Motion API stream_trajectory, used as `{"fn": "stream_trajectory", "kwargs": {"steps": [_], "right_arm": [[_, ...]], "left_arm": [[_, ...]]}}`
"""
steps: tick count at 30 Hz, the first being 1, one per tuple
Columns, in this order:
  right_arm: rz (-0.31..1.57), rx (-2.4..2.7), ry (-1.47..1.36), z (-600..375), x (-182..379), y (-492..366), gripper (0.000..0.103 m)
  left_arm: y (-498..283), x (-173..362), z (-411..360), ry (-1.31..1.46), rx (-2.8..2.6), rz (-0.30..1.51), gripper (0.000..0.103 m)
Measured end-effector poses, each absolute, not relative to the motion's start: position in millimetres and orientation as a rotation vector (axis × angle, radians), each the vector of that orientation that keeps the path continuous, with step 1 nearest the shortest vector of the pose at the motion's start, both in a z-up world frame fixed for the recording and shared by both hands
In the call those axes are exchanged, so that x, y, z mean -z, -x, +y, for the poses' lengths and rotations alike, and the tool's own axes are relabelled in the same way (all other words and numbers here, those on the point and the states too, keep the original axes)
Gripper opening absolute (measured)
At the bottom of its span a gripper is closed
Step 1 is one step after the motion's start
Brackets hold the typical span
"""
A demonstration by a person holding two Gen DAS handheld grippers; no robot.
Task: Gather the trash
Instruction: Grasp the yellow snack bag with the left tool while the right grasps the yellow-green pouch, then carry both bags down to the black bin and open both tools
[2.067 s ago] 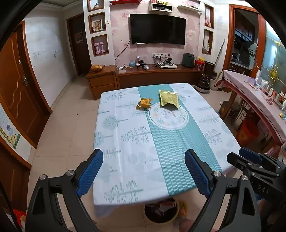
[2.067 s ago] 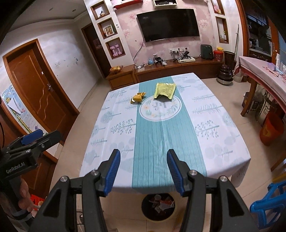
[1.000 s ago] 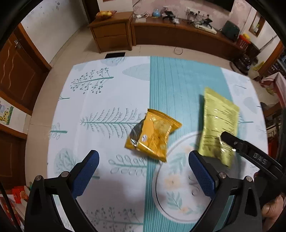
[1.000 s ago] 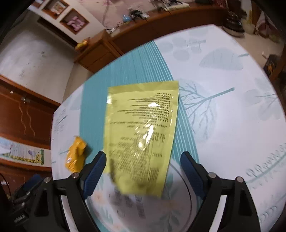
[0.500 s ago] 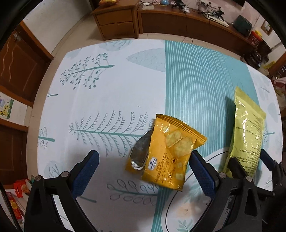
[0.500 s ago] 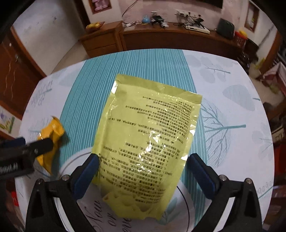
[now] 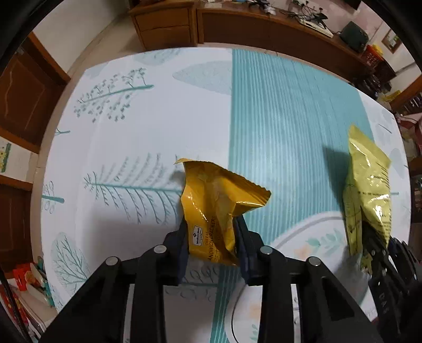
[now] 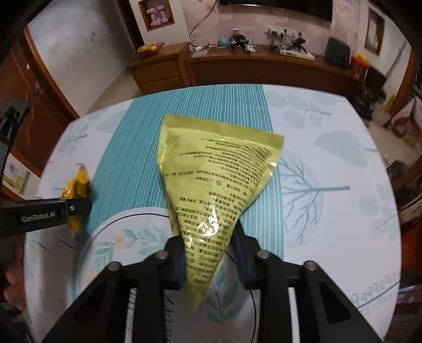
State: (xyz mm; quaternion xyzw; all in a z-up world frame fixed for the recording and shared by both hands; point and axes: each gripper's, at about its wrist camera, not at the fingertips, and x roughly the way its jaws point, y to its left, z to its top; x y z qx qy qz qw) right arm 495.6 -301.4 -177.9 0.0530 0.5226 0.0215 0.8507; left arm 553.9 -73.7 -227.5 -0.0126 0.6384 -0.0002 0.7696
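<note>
My left gripper is shut on an orange cracker packet, pinching its near end, over the white and teal tablecloth. My right gripper is shut on a yellow-green printed bag, squeezing its near end so the bag fans out wide at the far end. The yellow-green bag also shows at the right of the left wrist view, held in the right gripper. The orange packet shows at the left of the right wrist view, held by the left gripper.
A wooden TV cabinet with cables and devices stands beyond the table's far edge. A drawer unit stands to its left. Wooden doors line the left wall. Floor shows past the table's left edge.
Both grippers were open around their packets half a second ago. Now each has closed on its packet, and both packets are pinched and crumpled at the near end.
</note>
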Motion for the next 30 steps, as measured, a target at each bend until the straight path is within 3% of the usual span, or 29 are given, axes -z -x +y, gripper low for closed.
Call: {"fn": "stream_trajectory", "kwargs": {"steps": [3, 14, 30], "right_arm": [[1.109, -0.069, -0.181, -308, 176, -490, 0.019], [1.126, -0.090, -0.373, -315, 158, -427, 0.013], [0.909, -0.066, -0.453, -249, 63, -264, 0.012]], "left_arm": [[-543, 224, -73, 0.006, 0.003, 1.370, 0.017], [-456, 189, -44, 0.072, 0.112, 1.308, 0.015], [-278, 62, 22, 0.059, 0.232, 1.087, 0.014]]}}
